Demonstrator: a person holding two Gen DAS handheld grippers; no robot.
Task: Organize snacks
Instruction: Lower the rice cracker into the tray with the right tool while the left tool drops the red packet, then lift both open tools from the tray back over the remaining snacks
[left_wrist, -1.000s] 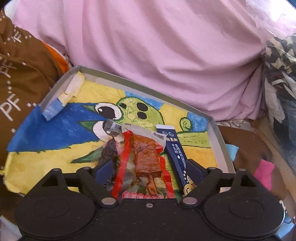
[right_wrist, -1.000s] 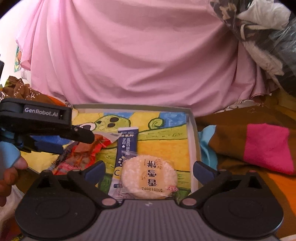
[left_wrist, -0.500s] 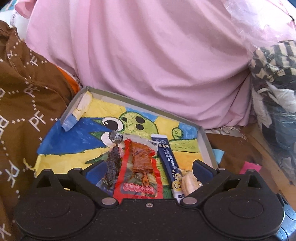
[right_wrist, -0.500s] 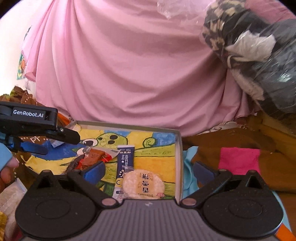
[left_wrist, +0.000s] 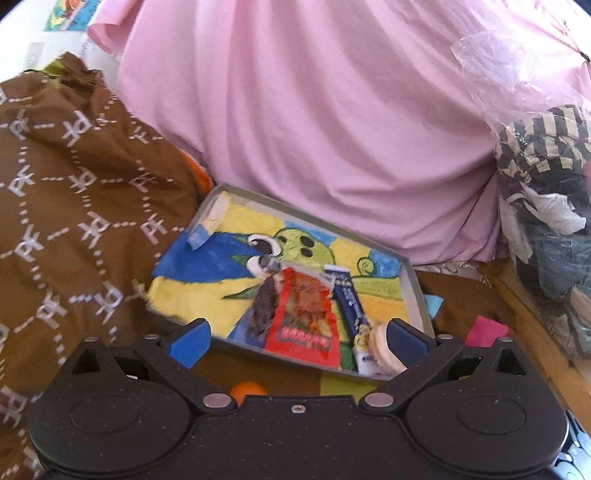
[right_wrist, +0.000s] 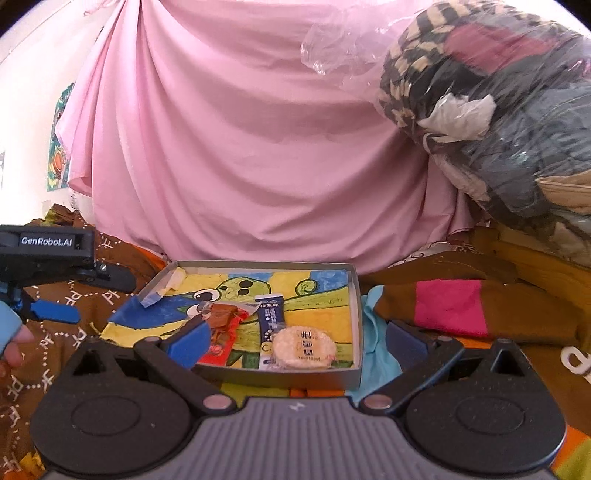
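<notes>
A shallow grey tray (right_wrist: 354, 291) (left_wrist: 415, 291) lined with a cartoon drawing lies on the brown blanket. Inside it lie a red snack packet (left_wrist: 304, 317) (right_wrist: 221, 325), a dark blue stick packet (left_wrist: 349, 299) (right_wrist: 271, 317) and a round rice cracker (right_wrist: 303, 347) (left_wrist: 382, 345). My left gripper (left_wrist: 295, 338) hovers open and empty above the tray's near edge. My right gripper (right_wrist: 295, 343) is open and empty too, held back from the tray's front wall. The left gripper (right_wrist: 55, 291) also shows at the left of the right wrist view.
A large pink sheet (right_wrist: 258, 147) drapes behind the tray. Brown patterned fabric (left_wrist: 74, 206) lies to the left. Bagged clothes (right_wrist: 498, 122) are piled at the right, above a blanket with a pink patch (right_wrist: 448, 306). A hand (right_wrist: 11, 339) holds the left gripper.
Both grippers have pulled back and up from the tray, so the tray looks smaller and farther. The snacks stay in the tray. Both pairs of jaws stay open.
</notes>
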